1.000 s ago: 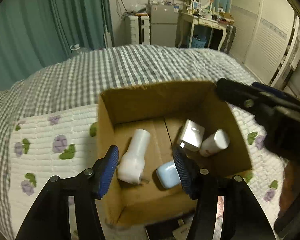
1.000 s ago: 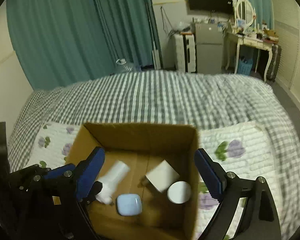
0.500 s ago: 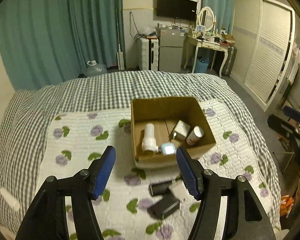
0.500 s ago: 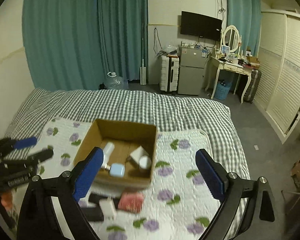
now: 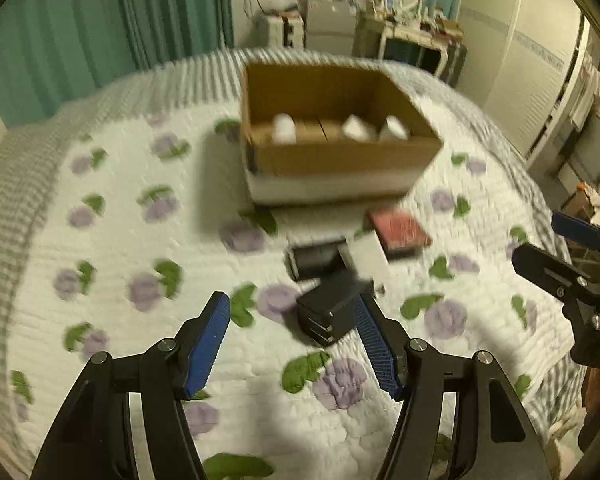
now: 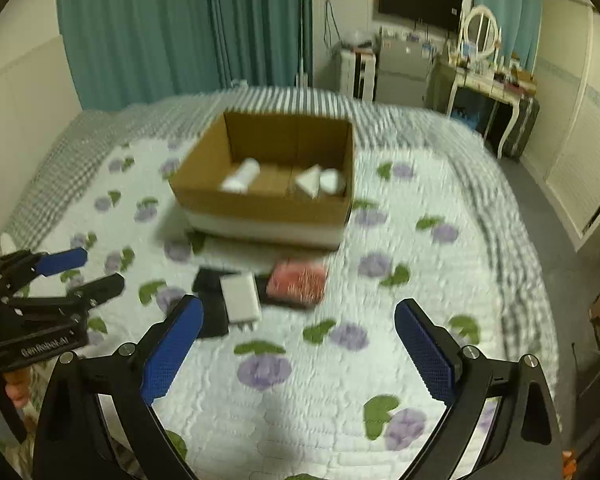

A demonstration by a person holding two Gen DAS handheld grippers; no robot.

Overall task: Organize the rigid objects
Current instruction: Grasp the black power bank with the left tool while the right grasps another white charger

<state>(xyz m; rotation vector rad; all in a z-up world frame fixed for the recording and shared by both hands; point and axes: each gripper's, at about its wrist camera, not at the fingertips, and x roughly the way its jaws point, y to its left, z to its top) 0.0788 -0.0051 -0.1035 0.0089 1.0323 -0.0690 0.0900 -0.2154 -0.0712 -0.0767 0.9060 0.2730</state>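
Both grippers, left point(image 5: 292, 344) and right point(image 6: 300, 348), released, are dropping from the box point(image 6: 268, 176) toward what looks like a black charger point(image 5: 332, 312).

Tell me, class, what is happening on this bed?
A person holds a pair of tongs in each hand over a flowered quilt. Both the left tongs and the right tongs are open and empty. A cardboard box already holds a few white items. Near its front lie a red box, a white block and some black items, not yet packed. The left tongs hover just over one of the black items.
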